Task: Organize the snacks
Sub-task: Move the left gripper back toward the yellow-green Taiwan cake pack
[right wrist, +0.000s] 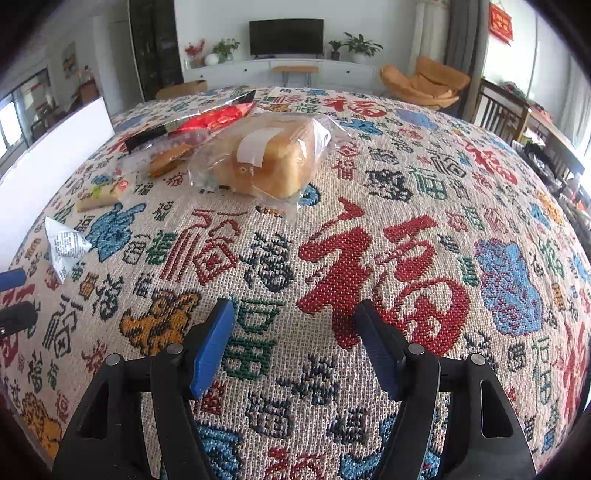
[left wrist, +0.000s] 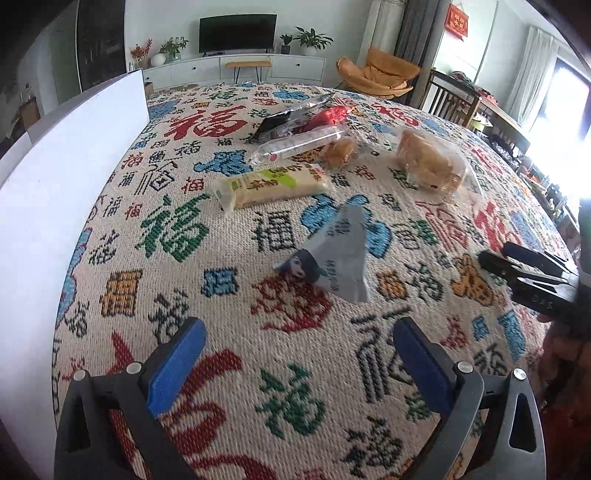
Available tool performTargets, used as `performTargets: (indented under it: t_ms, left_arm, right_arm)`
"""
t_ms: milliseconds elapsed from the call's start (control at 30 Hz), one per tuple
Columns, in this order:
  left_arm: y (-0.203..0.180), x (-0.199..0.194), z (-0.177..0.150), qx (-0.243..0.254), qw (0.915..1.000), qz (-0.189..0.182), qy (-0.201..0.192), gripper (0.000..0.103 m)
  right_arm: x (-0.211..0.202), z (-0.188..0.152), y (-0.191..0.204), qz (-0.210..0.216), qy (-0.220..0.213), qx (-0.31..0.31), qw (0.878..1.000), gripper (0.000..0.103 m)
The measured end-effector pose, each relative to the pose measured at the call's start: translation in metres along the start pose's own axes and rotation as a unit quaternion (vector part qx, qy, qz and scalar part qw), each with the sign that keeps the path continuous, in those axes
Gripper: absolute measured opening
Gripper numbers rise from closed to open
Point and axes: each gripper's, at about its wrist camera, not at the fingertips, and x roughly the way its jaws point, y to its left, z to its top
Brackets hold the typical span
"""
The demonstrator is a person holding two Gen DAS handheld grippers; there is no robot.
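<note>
A white wall (right wrist: 207,22) carries a dark television (right wrist: 286,37) above a long white cabinet (right wrist: 347,72) with potted plants (right wrist: 360,46). An orange armchair (right wrist: 424,83) sits beside grey curtains (right wrist: 461,33). Daylight glares through a window (left wrist: 561,110) at right.

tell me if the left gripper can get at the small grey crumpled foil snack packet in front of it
Probably yes. The left gripper is open and empty, and the small grey crumpled foil snack packet lies alone on bare patterned tablecloth just ahead of its fingers, apart from the other snacks. Nothing sits between them.
</note>
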Motion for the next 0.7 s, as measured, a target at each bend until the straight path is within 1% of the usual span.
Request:
performTargets:
  t_ms: [67, 133, 233, 700]
  left_arm:
    - [0.012, 0.005, 0.005, -0.014, 0.9996, -0.006, -0.023, 0.100]
    - [0.026, 0.007, 0.006, -0.036, 0.9983, -0.025, -0.039, 0.100]
    - [0.040, 0.005, 0.008, -0.067, 0.9960, -0.034, -0.048, 0.100]
    - [0.043, 0.005, 0.007, -0.076, 0.9945, -0.048, -0.053, 0.102]
  right_arm:
    - [0.002, 0.000, 0.000, 0.005, 0.001, 0.001, 1.000, 0.076]
    - [0.002, -0.002, 0.001, 0.002, 0.002, -0.002, 1.000, 0.077]
    - [0.002, -0.002, 0.002, 0.002, 0.002, -0.002, 1.000, 0.077]
    - [0.002, -0.002, 0.001, 0.002, 0.002, -0.002, 1.000, 0.077]
